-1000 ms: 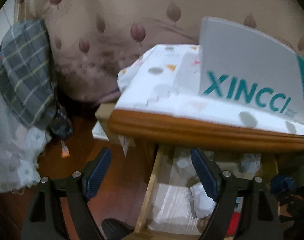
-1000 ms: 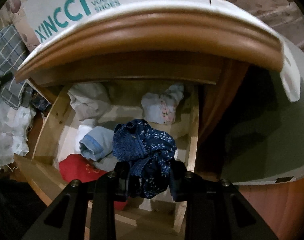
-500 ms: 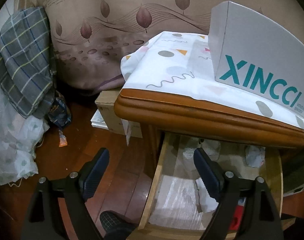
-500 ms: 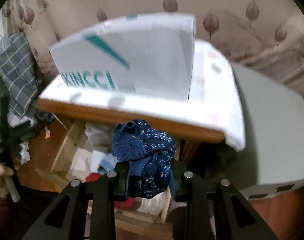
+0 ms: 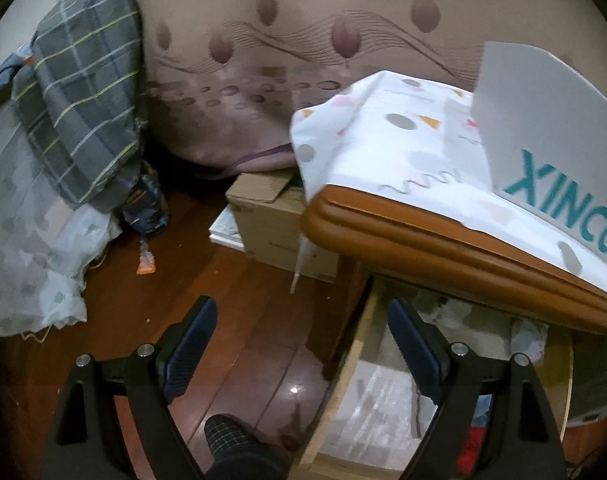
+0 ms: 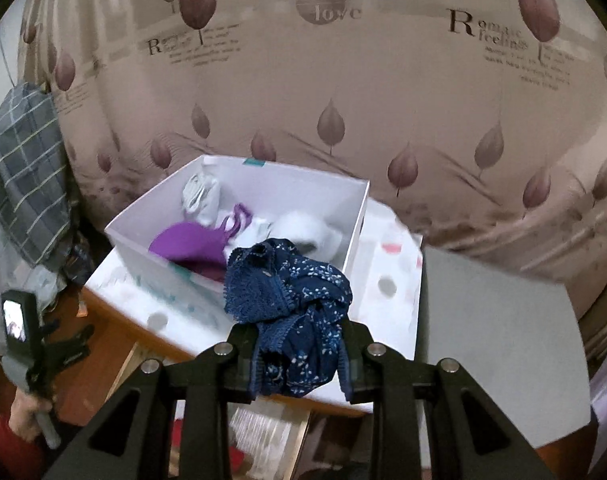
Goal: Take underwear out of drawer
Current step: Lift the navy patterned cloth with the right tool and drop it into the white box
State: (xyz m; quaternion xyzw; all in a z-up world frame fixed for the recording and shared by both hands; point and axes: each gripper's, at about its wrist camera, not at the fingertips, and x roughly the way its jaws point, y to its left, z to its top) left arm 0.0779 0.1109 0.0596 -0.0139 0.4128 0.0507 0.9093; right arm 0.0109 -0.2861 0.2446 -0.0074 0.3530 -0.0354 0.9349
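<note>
the right gripper [image 6: 299,356] is clamping the navy underwear [image 6: 291,304] at lower centre; the white box [image 6: 357,220] is lying just above it. the left gripper [image 5: 303,344] is gaping empty.

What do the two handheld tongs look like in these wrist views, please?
Both tongs are matte black plastic. The left tongs have angular black arms with round silver screw heads and two dark blue, finely textured rectangular pads. The right tongs show the same black frame and silver screws. From the right wrist view, the left unit carries a small lit screen on its black body above a grey handle.
</note>
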